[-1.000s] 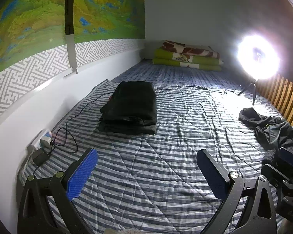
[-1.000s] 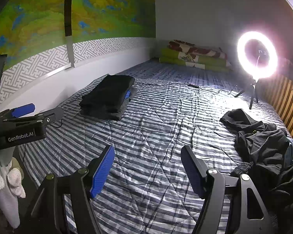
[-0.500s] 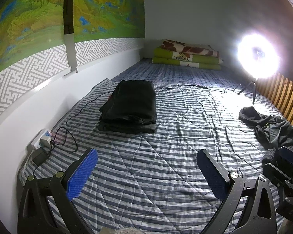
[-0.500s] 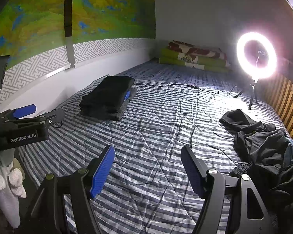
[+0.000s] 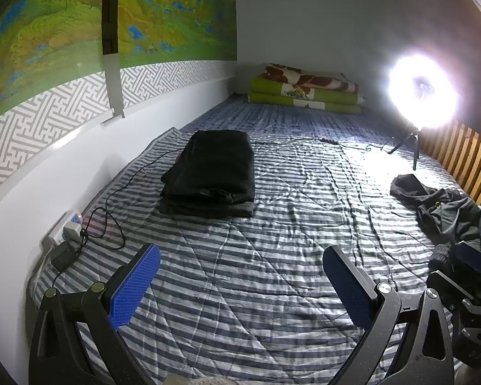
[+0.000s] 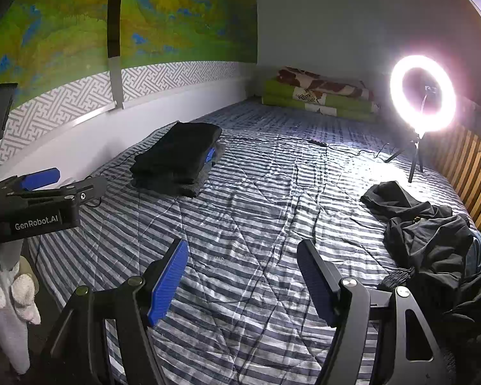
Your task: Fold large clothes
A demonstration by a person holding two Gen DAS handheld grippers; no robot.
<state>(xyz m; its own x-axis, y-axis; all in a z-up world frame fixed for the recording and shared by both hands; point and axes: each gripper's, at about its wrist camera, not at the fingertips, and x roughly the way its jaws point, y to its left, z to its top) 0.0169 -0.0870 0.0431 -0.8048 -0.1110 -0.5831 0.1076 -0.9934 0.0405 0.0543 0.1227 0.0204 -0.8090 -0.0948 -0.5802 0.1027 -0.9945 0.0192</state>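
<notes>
A stack of folded dark clothes (image 5: 208, 173) is seen near the bed's (image 5: 288, 288) wall-side edge, while a crumpled dark pile (image 6: 426, 240) by the slatted edge is judged unfolded, with left tongs (image 5: 240, 285) and right tongs (image 6: 243, 280) open and empty.

Two tong-mounted fisheyes low over the striped bed (image 5: 240, 256), angled down, side by side, sharing it
</notes>
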